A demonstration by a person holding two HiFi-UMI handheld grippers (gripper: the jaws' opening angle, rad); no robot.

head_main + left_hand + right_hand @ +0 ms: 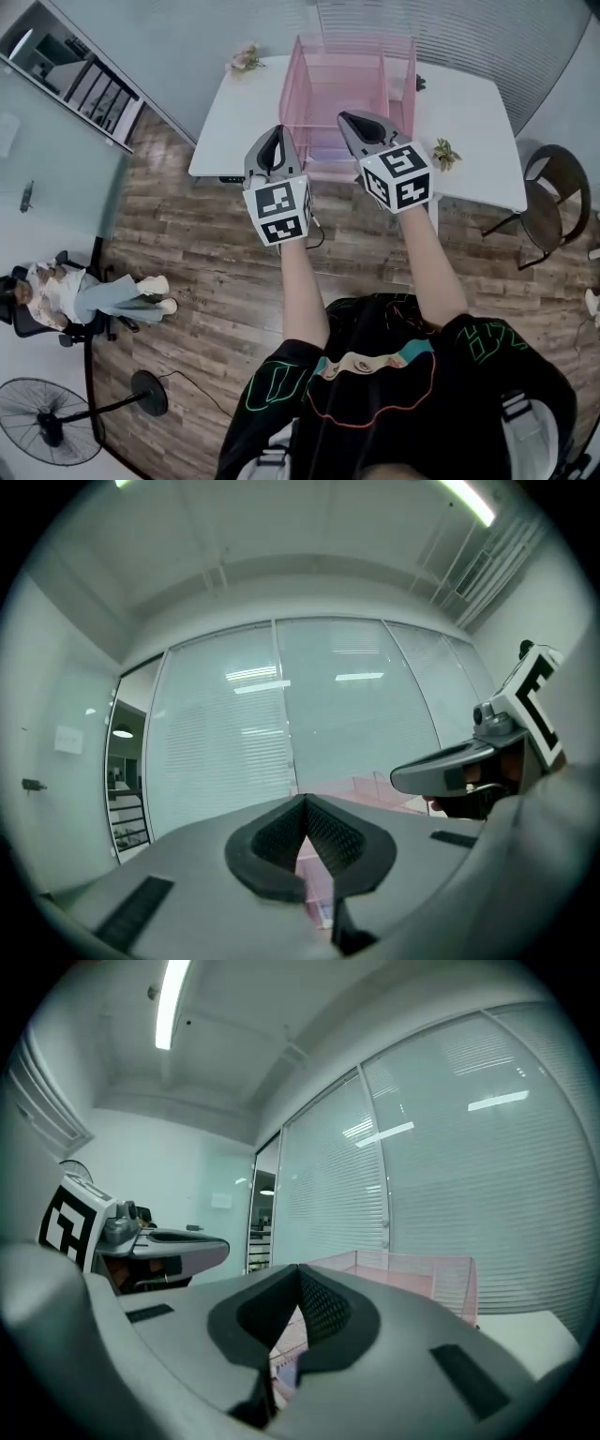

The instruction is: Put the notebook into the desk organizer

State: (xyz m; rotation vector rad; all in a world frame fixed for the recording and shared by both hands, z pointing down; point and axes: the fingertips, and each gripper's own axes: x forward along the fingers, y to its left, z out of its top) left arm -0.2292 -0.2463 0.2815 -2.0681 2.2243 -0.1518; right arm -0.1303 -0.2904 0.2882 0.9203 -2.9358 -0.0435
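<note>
A pink wire desk organizer (352, 84) stands on the white table (234, 112). It also shows low behind the jaws in the left gripper view (375, 789) and in the right gripper view (412, 1269). I make out no notebook in any view. My left gripper (275, 131) and right gripper (349, 117) are held side by side in the air at the table's near edge, tips pointing at the organizer. Both are shut with nothing between their jaws: left gripper (305, 799), right gripper (300, 1269). Each sees the other beside it.
Two small plants sit on the table, one at the far left (246, 58) and one at the right (442, 152). A dark chair (553, 202) stands to the right. A person sits on an office chair (75, 295) at the left, near a floor fan (47, 422).
</note>
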